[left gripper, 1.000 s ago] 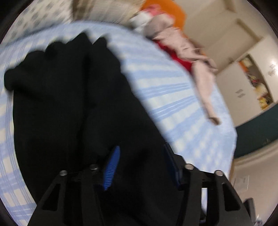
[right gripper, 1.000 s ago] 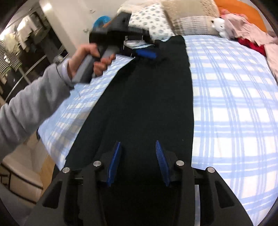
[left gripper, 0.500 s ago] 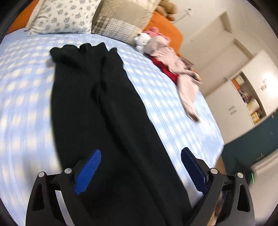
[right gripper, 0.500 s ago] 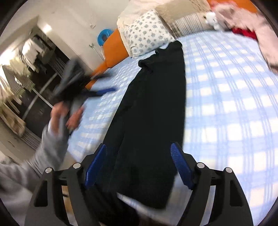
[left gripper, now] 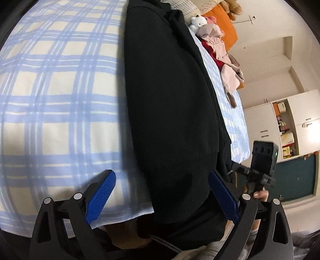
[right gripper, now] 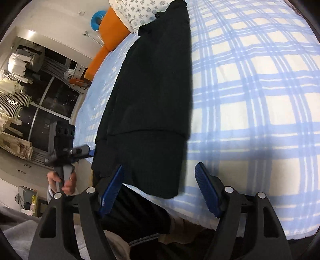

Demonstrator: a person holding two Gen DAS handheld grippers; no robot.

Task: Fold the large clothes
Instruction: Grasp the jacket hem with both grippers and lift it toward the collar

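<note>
Hovering both grippers at the near hem: left gripper (left gripper: 162,198) and right gripper (right gripper: 160,188) had jaws apart, empty. Black garment (left gripper: 170,96) lay lengthwise on the bed (left gripper: 56,96), hem overhanging, ready to pinch.

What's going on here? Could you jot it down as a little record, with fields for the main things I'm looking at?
setting: bed with a blue checked sheet
main item: long black garment laid lengthwise, its near end hanging over the bed edge
left gripper: open, at the garment's near end, holding nothing
right gripper: open, at the same end, holding nothing
other items: pink clothes, white toy bear, floral pillow
fold progress: cannot tell
</note>
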